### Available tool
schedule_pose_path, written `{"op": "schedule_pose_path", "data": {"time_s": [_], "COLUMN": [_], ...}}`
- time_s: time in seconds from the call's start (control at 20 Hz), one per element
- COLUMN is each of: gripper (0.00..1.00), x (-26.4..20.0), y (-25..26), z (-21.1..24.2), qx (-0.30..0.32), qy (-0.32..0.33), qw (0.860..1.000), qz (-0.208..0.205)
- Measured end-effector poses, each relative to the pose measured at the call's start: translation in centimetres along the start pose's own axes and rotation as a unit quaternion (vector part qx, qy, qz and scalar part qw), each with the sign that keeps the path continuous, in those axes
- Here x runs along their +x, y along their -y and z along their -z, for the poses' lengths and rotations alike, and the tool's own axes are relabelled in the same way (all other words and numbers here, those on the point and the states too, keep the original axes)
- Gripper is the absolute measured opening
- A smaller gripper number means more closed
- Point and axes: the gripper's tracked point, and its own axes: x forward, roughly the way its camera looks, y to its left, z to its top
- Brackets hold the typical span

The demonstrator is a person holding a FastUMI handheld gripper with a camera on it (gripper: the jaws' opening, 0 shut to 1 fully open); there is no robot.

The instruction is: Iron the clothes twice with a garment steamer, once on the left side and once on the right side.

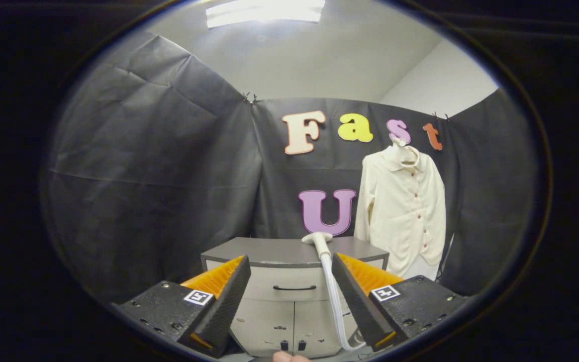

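Booth wall cloth [159, 166] backs a grey cabinet [269, 250], with a cream shirt [402, 211] hanging on a hanger beyond and to the right of it. Steamer head [318, 238] rests on the cabinet top, its white hose [333, 296] trailing down the front just inside the right finger, while the gripper [289, 301] waits with fingers spread apart and holding nothing. A clean pickup likely means centring both fingers on the steamer's neck before closing, keeping the hose free.

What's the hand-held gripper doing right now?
Hand-held gripper: open, holding nothing; the steamer head lies on the cabinet beyond its fingers.
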Motion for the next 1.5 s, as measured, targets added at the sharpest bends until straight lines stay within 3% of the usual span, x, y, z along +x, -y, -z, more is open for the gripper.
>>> {"op": "schedule_pose_path", "data": {"time_s": [0.45, 0.75, 1.3, 1.5], "gripper": [0.98, 0.98, 0.98, 0.99], "x": [3.2, 6.3, 14.5, 17.8], "y": [1.7, 1.6, 6.4, 6.7], "z": [0.4, 1.1, 2.4, 4.0], "qx": [-0.02, -0.008, -0.009, 0.005], "qy": [-0.005, -0.013, -0.031, -0.055], "qw": [1.0, 1.0, 0.999, 0.998], "qz": [0.014, -0.007, 0.024, 0.017]}}
